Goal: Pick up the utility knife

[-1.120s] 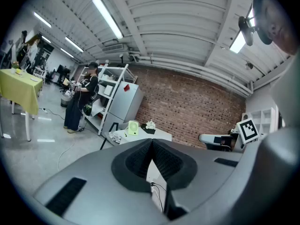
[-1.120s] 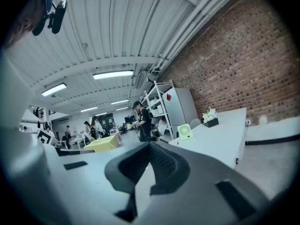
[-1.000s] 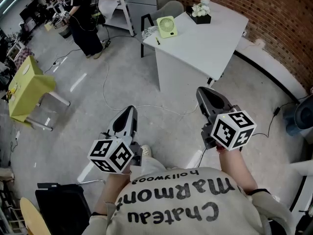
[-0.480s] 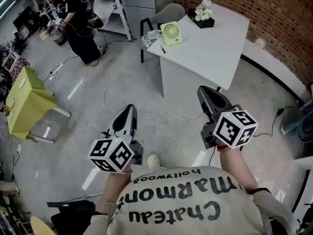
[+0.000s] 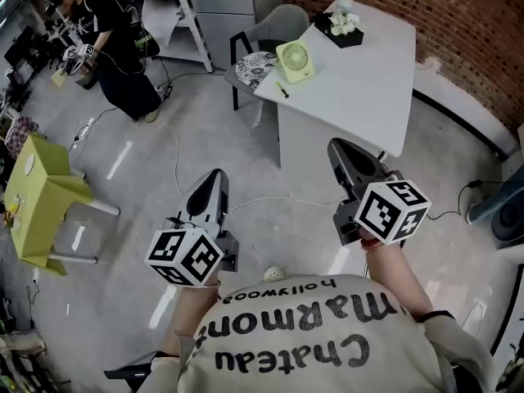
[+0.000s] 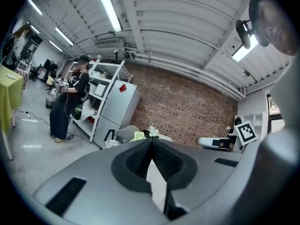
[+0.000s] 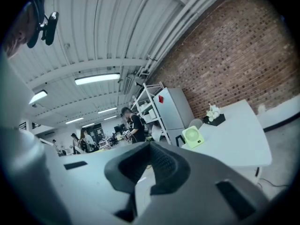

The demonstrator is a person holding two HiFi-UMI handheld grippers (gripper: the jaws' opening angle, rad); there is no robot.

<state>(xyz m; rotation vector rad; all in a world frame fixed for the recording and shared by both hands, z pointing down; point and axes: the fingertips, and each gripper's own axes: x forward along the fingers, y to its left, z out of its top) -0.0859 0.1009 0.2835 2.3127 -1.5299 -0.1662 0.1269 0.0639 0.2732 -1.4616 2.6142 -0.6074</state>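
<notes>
A slim dark-and-green tool, which may be the utility knife, lies on the white table near its left corner, beside a green desk fan. Both grippers hang in the air over the floor, well short of the table. My left gripper is shut with nothing between its jaws. My right gripper is also shut and empty, and its tip points toward the table's near edge. In the right gripper view the fan and table show ahead.
A black box of white flowers stands at the table's far end. A grey chair sits behind the table. A person in black stands at far left near shelves. A yellow-green table is left, a cable crosses the floor, and a brick wall runs along the right.
Both grippers and the camera have travelled forward across the floor, and the white table now lies closer. The jaws of both stayed shut.
</notes>
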